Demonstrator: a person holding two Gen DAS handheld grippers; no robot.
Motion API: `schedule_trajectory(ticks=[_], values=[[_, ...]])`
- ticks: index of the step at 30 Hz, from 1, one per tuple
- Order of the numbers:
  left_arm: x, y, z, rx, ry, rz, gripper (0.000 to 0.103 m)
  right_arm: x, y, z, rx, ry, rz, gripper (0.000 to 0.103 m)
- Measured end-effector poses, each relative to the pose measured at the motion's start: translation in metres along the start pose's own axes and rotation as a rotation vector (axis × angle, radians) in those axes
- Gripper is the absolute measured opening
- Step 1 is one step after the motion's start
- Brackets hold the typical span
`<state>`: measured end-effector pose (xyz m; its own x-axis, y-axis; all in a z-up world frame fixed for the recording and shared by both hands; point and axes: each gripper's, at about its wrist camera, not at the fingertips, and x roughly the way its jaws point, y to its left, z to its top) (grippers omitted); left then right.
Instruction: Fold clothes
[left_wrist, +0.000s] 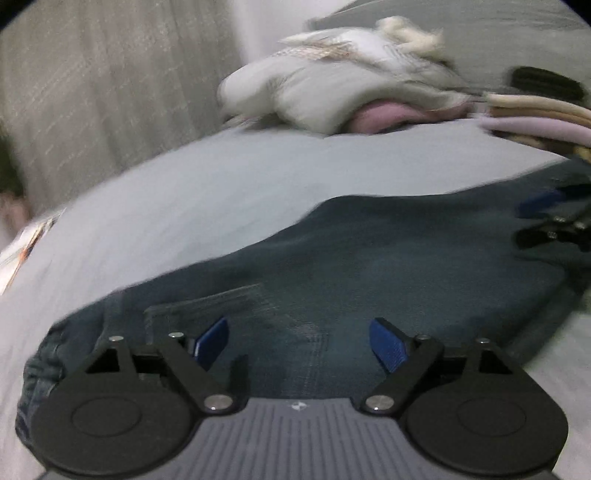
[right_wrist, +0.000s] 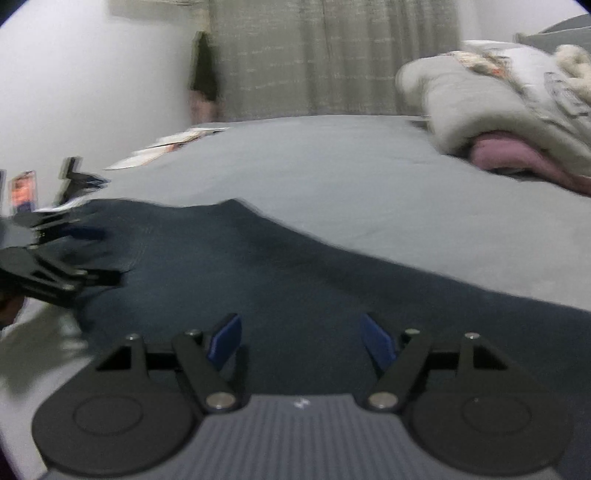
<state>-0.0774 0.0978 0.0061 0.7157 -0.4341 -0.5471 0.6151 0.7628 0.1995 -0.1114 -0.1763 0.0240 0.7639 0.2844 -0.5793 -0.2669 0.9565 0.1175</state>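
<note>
Left gripper (left_wrist: 301, 341): blue pads spread wide, nothing between them, released. Dark blue garment (left_wrist: 369, 258) lies flat on the grey bed sheet (left_wrist: 184, 192) directly under and ahead of the left fingers; it looks like denim, with a stitched pocket (left_wrist: 207, 306) just beyond the left-hand pad and a seamed edge bunched to the outside of that finger.

Right gripper (right_wrist: 301, 338): pads likewise apart, empty, released. The same dark garment (right_wrist: 258, 266) spreads beneath and ahead of its fingers, running off past the right-hand pad.

Each gripper shows at the edge of the other's view, over the garment's far side; both blurred.

Well beyond the fingertips, a heap of pale unfolded clothes (left_wrist: 332, 85) with a pink piece (left_wrist: 380, 116) tucked under it. Off to the right of the left fingers, far side, a stack of folded items (left_wrist: 535, 122) in beige and lilac. Grey curtain (right_wrist: 332, 55) behind the bed. Papers (right_wrist: 166, 147) at the sheet's far left edge, too blurred to read.
</note>
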Motion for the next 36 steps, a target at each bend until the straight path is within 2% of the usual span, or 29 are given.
schedule_trajectory(ticks=[4, 5, 8, 12, 15, 20, 21, 22, 23, 24, 25, 30, 33, 36], values=[[-0.012, -0.015, 0.0, 0.047, -0.061, -0.069, 0.082, -0.019, 0.008, -0.012, -0.052, 0.016, 0.137, 0.033], [-0.016, -0.018, -0.002, 0.05, -0.074, -0.11, 0.081, -0.02, 0.009, -0.013, -0.06, 0.018, 0.148, 0.029], [-0.018, -0.023, -0.001, 0.062, -0.071, -0.157, 0.075, -0.021, 0.014, -0.016, -0.101, 0.027, 0.174, 0.026], [-0.016, -0.024, -0.003, 0.1, -0.033, -0.177, 0.058, -0.026, 0.021, -0.017, -0.134, 0.015, 0.222, 0.027], [-0.018, -0.027, -0.004, 0.103, -0.025, -0.197, 0.056, -0.028, 0.023, -0.017, -0.158, 0.024, 0.252, 0.029], [-0.008, -0.035, -0.007, 0.124, -0.01, -0.207, 0.055, -0.019, 0.037, -0.023, -0.265, 0.039, 0.211, 0.031], [-0.008, -0.034, -0.007, 0.117, -0.011, -0.212, 0.052, -0.017, 0.038, -0.023, -0.282, 0.036, 0.203, 0.031], [-0.007, -0.033, -0.007, 0.109, -0.013, -0.218, 0.046, -0.015, 0.04, -0.023, -0.304, 0.032, 0.196, 0.031], [-0.009, -0.03, -0.006, 0.091, -0.023, -0.239, 0.032, -0.012, 0.041, -0.023, -0.326, 0.027, 0.19, 0.027], [-0.011, -0.029, -0.005, 0.089, -0.032, -0.23, 0.01, -0.011, 0.042, -0.022, -0.342, 0.022, 0.186, 0.022], [-0.013, -0.029, -0.004, 0.09, -0.04, -0.215, 0.008, -0.011, 0.043, -0.02, -0.342, 0.015, 0.193, 0.017], [-0.024, -0.021, 0.002, 0.068, -0.061, -0.243, 0.005, -0.016, 0.041, -0.006, -0.32, 0.001, 0.227, 0.006], [-0.035, -0.017, 0.006, 0.056, -0.077, -0.262, 0.005, -0.023, 0.039, 0.002, -0.302, 0.004, 0.25, 0.005], [-0.034, -0.021, 0.004, 0.083, -0.028, -0.281, 0.005, -0.032, 0.039, 0.005, -0.305, 0.018, 0.27, 0.004]])
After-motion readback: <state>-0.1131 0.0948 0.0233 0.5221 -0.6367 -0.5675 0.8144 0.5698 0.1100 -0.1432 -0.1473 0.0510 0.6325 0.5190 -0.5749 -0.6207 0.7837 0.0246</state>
